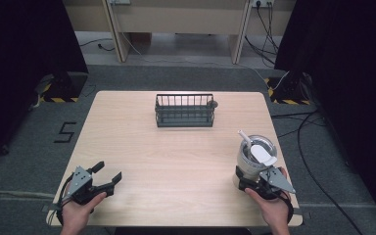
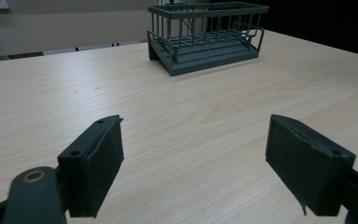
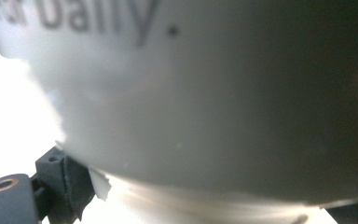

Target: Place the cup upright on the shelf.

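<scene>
The right gripper view is taken up almost wholly by the pale side of a cup [image 3: 205,102], so close that it blurs; dark printed letters run off the top edge and cannot be read whole, and only the left jaw's black tip shows, pressed against the cup's lower wall, while the other jaw is cut off at the right corner. In the high view the right gripper [image 1: 254,180] sits at the near right of the table [image 1: 142,161] with its jaws clamped on the base of that cup [image 1: 252,159], whose bottom is hidden behind the gripper and the person's hand [image 1: 273,211]. The cup stands upright, whitish with a greyish rim, a white straw [image 1: 245,137] slanting from it and a white flap across its top; what the flap is cannot be made out. A dark wire basket [image 1: 184,110] stands mid-table toward the far edge, well apart from the cup. The left gripper [image 1: 104,177] rests at the near left corner, its jaws spread wide over bare wood
</scene>
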The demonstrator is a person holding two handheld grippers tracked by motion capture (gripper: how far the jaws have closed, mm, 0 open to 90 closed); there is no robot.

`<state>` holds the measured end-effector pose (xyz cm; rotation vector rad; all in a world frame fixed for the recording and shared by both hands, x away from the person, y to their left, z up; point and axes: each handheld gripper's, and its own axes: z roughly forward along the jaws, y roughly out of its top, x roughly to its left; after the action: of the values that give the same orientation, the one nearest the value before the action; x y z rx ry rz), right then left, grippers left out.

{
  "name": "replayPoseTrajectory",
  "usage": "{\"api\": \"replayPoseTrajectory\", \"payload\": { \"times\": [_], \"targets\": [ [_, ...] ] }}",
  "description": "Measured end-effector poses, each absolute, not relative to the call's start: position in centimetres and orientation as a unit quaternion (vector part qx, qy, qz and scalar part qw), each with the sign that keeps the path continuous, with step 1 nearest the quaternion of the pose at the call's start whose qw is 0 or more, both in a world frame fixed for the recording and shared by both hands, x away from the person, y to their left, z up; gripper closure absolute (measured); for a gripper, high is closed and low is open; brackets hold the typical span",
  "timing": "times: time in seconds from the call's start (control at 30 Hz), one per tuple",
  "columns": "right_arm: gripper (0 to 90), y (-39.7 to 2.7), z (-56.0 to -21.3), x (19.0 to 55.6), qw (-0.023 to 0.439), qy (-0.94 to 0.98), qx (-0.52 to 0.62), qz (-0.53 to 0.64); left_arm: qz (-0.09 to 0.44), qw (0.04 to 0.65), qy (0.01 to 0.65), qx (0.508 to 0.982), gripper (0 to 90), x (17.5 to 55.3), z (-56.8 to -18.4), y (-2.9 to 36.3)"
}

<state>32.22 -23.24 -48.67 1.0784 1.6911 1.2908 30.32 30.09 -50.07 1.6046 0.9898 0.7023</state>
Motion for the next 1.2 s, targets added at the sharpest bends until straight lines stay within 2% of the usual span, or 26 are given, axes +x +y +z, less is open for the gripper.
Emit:
{"api": "replayPoseTrajectory", "payload": {
  "times": [0.33,1.2],
  "targets": [
    [10.0,-23.5,-48.5,32.6,0.359,0.653,0.434,0.506,0.293,0.535,0.417,0.673,18.7,30.3,-50.1,30.1],
    [10.1,-22.9,-46.4,33.6,0.371,0.646,0.426,0.513,0.291,0.537,0.424,0.668,19.1,30.4,-50.3,30.3]
  ]
}}
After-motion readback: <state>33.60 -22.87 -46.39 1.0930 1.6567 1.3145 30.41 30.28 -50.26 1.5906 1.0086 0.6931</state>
